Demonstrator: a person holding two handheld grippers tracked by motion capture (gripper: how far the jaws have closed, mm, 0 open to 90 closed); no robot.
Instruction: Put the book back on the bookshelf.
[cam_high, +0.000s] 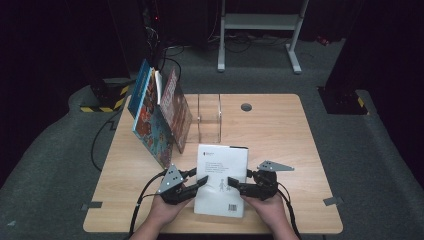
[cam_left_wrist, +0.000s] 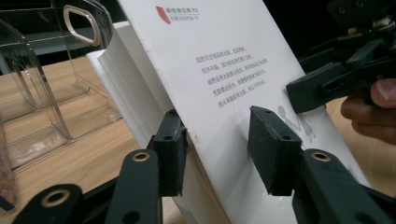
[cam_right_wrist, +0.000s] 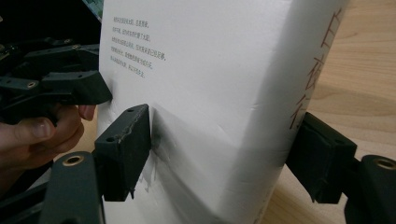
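Observation:
A thick white book with black print and a barcode on its cover lies in front of me near the table's front edge. My left gripper grips its left edge. In the left gripper view one pad sits against the page block and the other on the cover. My right gripper clamps the right edge by the spine. In the right gripper view one pad dents the cover and the other sits behind the spine. The book tilts between the two grippers.
Two colourful picture books lean upright at the table's back left. A clear plastic holder stands just behind the white book, also seen at the left in the left gripper view. A round cable hole sits farther back.

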